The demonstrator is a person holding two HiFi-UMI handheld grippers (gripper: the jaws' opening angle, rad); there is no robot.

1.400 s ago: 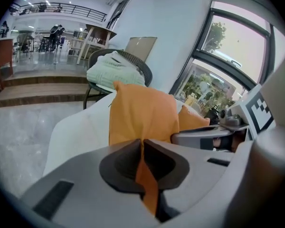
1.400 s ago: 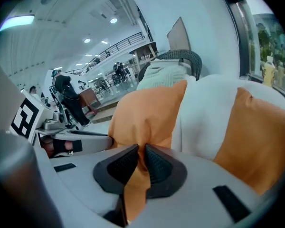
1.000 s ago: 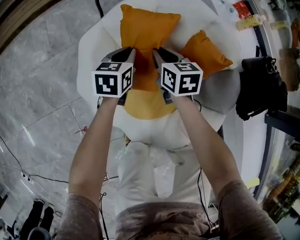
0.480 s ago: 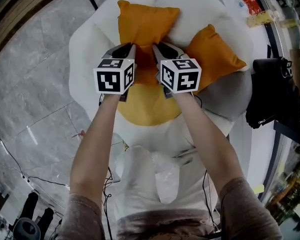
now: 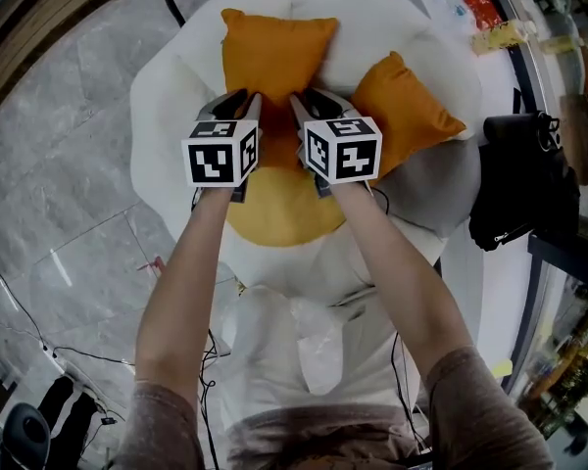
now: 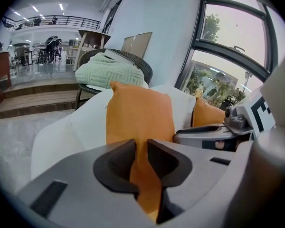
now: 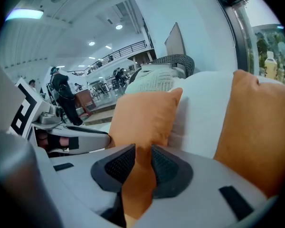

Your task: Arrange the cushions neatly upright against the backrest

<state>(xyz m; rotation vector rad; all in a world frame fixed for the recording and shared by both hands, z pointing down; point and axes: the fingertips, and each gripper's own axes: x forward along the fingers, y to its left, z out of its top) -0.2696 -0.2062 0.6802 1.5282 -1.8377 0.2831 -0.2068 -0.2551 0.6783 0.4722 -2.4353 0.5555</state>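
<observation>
Two claws met at the lower edge of one orange cushion (image 5: 274, 52), side by side and close together, each held at the end of a bare forearm. The left claw (image 6: 141, 148) had a fold of the cushion's orange fabric between its jaws; the jaws were opening, yet the fabric filled the narrow gap and touched both pads. The right claw (image 7: 142, 152) likewise had a bunched fold of the same cushion between its ribbed pads, its jaws opening too, with the cloth touching each side. Straight ahead of both claws the cushion stood upright, its back against the white backrest of a rounded white armchair (image 5: 171, 116). Off to the right of the right claw, a second cushion (image 5: 404, 111), also orange, leaned tilted against the backrest with one corner uppermost, apart from the first. Beneath and behind the claws, toward the person, lay a round yellow seat pad (image 5: 279, 213). Further right of the right claw, beyond the armchair, a black bag (image 5: 519, 179) hung. Past the backrest, ahead of the left claw, stood a wicker chair with a pale green knitted blanket (image 6: 111, 72) on it.
</observation>
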